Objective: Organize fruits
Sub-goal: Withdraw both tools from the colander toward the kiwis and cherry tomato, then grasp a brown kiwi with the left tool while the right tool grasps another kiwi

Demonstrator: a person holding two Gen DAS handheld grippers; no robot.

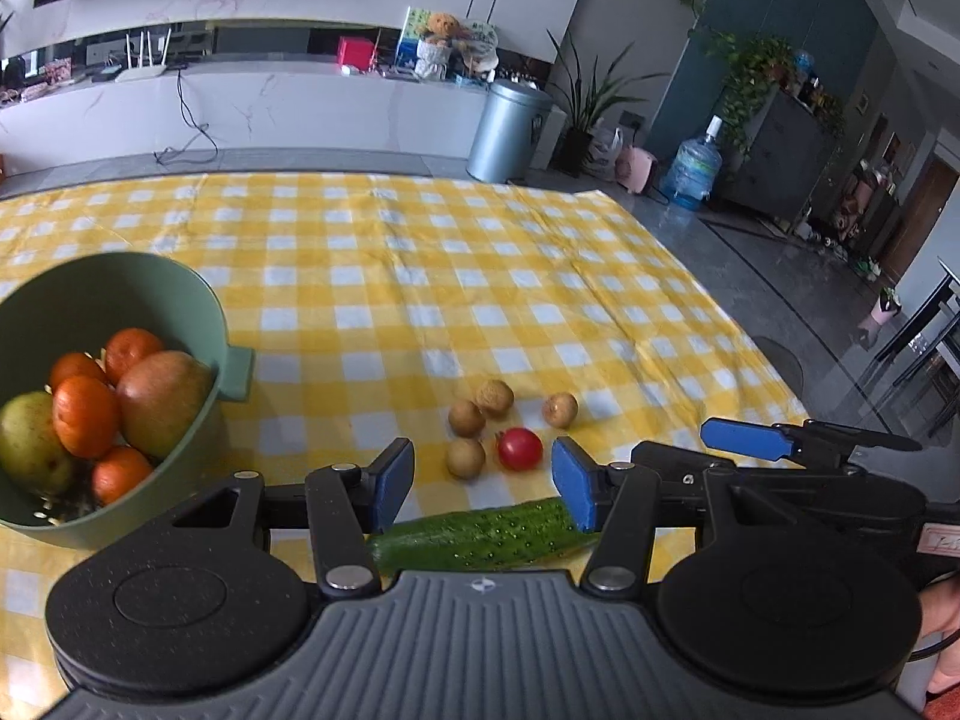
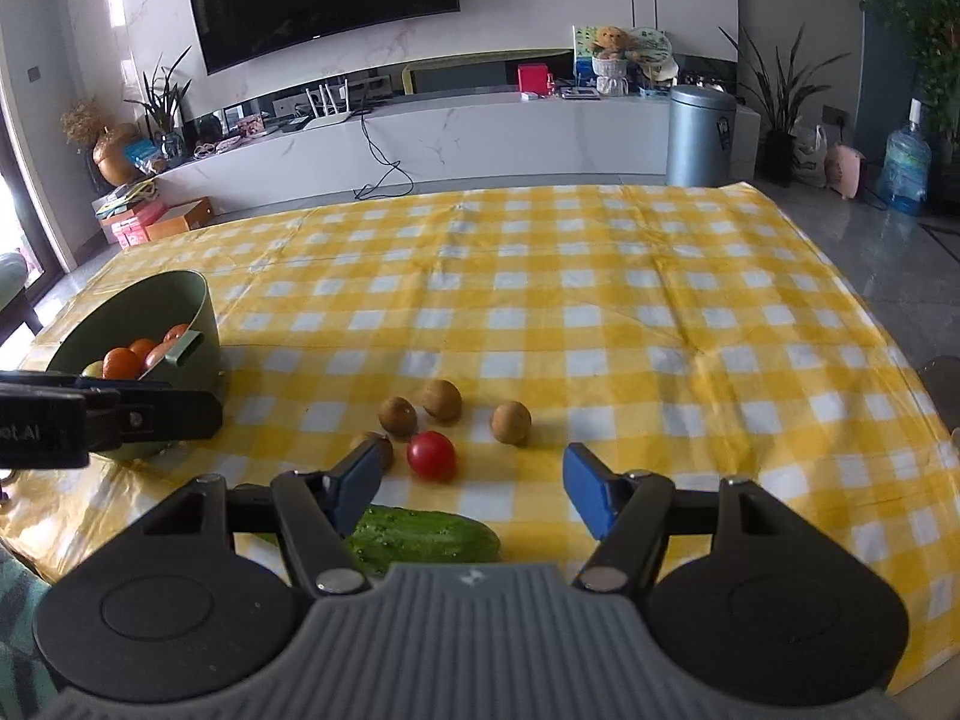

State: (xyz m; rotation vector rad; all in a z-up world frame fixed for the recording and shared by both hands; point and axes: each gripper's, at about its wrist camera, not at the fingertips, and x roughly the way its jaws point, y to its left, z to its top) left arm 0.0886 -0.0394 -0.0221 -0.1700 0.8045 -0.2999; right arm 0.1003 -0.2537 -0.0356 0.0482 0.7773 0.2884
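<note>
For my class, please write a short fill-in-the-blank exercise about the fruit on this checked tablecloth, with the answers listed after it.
1. The small round brown fruits lying loose on the yellow-and-white checked tablecloth number ____.
2. The one small round tomato beside them is ____ in colour.
3. The oranges sit inside a ____ plastic bowl.
4. Nearest the left tongs and the right tongs lies a long bumpy green ____.

Answers: four; red; green; cucumber

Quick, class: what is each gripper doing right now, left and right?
Left gripper: open, holding nothing, above the cucumber.
Right gripper: open, holding nothing.
</note>
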